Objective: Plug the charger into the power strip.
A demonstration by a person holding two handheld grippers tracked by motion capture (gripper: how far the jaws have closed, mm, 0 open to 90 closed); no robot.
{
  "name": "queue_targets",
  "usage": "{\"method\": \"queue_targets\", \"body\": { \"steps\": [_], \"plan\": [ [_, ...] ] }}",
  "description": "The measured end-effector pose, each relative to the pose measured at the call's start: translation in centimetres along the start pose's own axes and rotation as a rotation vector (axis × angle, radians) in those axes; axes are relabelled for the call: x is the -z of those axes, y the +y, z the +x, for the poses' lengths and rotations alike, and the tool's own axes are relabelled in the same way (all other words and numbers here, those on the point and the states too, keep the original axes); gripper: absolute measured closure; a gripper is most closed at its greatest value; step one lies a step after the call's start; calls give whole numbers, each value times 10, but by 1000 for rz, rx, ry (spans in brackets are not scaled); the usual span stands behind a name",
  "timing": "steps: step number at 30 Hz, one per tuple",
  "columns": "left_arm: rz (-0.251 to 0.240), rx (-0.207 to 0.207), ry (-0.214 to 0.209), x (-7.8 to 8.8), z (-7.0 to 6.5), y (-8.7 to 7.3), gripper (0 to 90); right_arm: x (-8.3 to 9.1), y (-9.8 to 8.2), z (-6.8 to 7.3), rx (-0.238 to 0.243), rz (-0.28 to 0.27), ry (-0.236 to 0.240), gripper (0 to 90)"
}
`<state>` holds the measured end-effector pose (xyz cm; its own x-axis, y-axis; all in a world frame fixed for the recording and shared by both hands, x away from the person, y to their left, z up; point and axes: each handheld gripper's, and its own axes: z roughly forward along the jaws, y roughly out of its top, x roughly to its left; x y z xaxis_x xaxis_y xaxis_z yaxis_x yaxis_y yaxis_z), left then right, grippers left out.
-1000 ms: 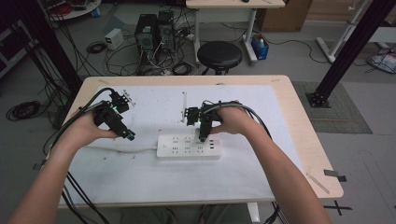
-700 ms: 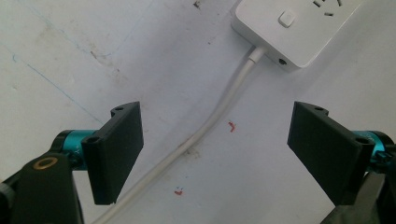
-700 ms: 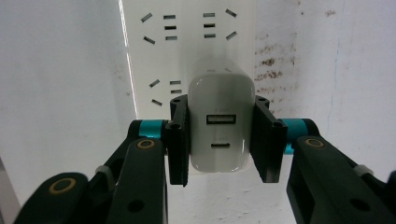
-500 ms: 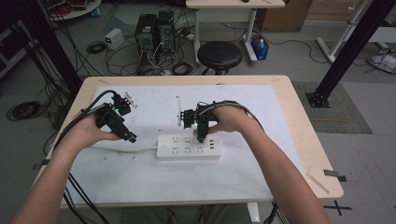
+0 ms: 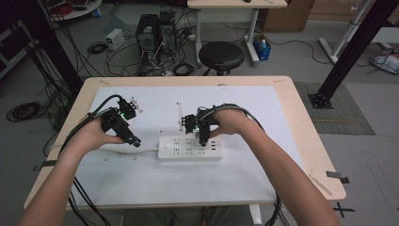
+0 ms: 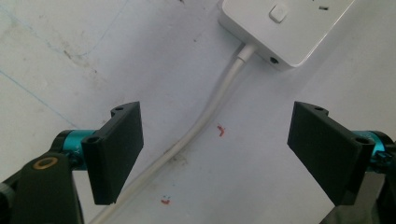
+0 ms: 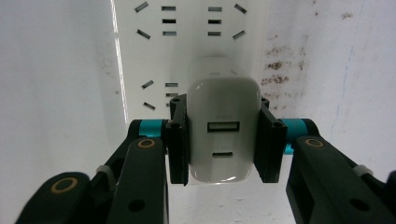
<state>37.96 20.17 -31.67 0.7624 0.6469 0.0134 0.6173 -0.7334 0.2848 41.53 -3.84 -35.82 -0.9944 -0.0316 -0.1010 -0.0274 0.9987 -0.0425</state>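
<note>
A white power strip (image 5: 190, 149) lies across the middle of the white table sheet. My right gripper (image 7: 223, 140) points down at it and is shut on a white USB charger (image 7: 223, 123), whose body sits against the strip's sockets (image 7: 187, 28). In the high view the right gripper (image 5: 203, 139) stands over the strip's right half. My left gripper (image 6: 217, 149) hovers open just left of the strip's end (image 6: 280, 28), above its white cord (image 6: 205, 116), with nothing between the pads. It shows in the high view as the left gripper (image 5: 134, 140).
The white sheet (image 5: 141, 174) covers most of the wooden table (image 5: 310, 155). A thin white stick (image 5: 179, 113) lies behind the strip. Beyond the table stand a black stool (image 5: 221, 54), computer cases (image 5: 154, 30) and floor cables. Black cables trail from both grippers.
The left gripper has drifted slightly toward the strip's left end. The right gripper stays over the strip with the charger in its jaws.
</note>
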Motion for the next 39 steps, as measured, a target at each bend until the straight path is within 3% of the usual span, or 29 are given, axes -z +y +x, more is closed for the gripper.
{"method": "queue_targets", "body": {
  "steps": [4,6,10,15,19,21,22,23,24,26,27,28,29,30,31,32,33,34,35,36,39],
  "plan": [
    [5,-14,3,1,0,3,183,-1,-1,0,2,-11,-2,630],
    [-5,-6,4,1,-1,4,183,-1,2,1,7,13,-9,630],
    [3,-29,1,0,-4,7,183,-4,2,-5,-3,0,22,629],
    [-15,-15,5,3,-4,5,183,-10,3,-4,4,8,9,623],
    [-35,-1,3,5,-2,2,183,-13,-1,-4,-26,-25,30,617],
    [-39,6,5,6,1,-1,181,-11,-9,-7,-47,-88,61,565],
    [-39,6,5,6,1,-1,175,-11,-9,-7,-47,-88,61,565],
    [-37,10,6,6,3,-3,175,-5,-18,-10,-79,-152,96,500],
    [-43,18,9,6,6,-7,174,8,-40,-14,-183,-257,122,357],
    [-57,29,4,7,9,-10,174,18,-68,-17,-254,-328,95,285],
    [-62,35,8,7,11,-12,171,23,-83,-18,-320,-340,71,244],
    [-75,48,14,6,13,-13,166,26,-98,-20,-413,-337,65,205],
    [-75,48,14,6,13,-13,166,26,-98,-20,-413,-337,65,205],
    [-84,62,18,6,18,-14,166,31,-128,-22,-617,-341,35,205],
    [-84,62,18,6,18,-14,166,31,-128,-22,-617,-341,35,205],
    [-88,71,20,5,20,-15,161,34,-158,-23,-831,-328,6,203],
    [-88,80,25,5,22,-15,161,34,-158,-23,-831,-328,6,203],
    [-87,86,30,4,24,-16,145,34,-183,-20,-998,-294,-12,148],
    [-89,94,34,4,25,-16,145,34,-183,-20,-998,-294,-12,148],
    [-83,105,47,5,27,-15,145,33,-200,-17,-1088,-232,-9,127],
    [-84,112,60,5,27,-13,145,32,-211,-14,-1123,-191,-6,127]
  ]
}}
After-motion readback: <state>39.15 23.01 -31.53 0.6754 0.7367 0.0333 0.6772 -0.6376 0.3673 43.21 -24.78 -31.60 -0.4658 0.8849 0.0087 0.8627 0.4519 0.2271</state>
